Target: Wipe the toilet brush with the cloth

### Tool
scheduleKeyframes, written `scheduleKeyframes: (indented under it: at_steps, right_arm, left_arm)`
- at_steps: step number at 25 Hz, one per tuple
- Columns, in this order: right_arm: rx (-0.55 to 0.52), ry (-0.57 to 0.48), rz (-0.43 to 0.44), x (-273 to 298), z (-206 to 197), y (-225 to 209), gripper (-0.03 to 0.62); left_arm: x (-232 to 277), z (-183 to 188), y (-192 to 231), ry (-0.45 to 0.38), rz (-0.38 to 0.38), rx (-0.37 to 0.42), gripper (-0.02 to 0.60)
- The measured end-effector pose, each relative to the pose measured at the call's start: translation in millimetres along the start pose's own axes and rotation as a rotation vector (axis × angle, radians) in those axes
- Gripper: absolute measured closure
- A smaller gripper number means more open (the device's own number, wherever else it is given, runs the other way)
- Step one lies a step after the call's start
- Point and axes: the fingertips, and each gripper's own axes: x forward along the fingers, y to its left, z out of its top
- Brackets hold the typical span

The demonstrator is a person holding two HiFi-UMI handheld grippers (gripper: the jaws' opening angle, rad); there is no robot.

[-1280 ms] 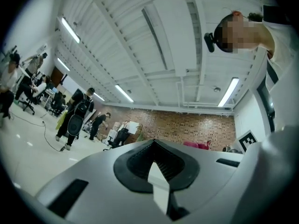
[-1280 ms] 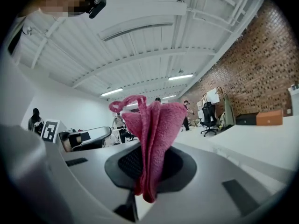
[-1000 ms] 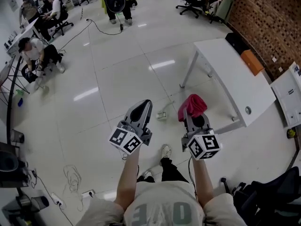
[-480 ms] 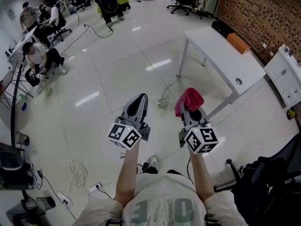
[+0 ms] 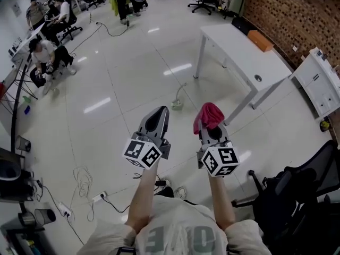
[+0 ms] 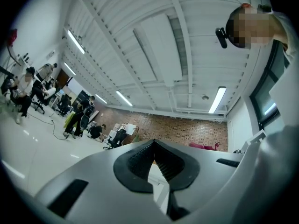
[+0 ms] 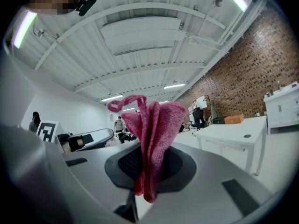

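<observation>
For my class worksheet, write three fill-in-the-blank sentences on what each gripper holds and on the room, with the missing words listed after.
The right gripper is clamped on a pink ____. The left gripper is shut and holds ____. The wall beyond the white table is built of ____.
Missing words: cloth; nothing; brick.

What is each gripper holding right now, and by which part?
The right gripper pinches the red cloth near its lower end, bunched in folds; the rest stands above the jaws. The left gripper is shut, empty.
</observation>
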Motion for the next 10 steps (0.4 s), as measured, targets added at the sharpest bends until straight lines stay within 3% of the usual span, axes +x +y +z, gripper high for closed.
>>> scheduleKeyframes:
  at_steps: [10]
  right_arm:
    - [-0.055, -0.058, 0.022, -10.0, 23.6, 29.9, 0.563]
  left_arm:
    - [-7.6, 21.9, -20.0, -0.026, -0.049, 0.053, 0.578]
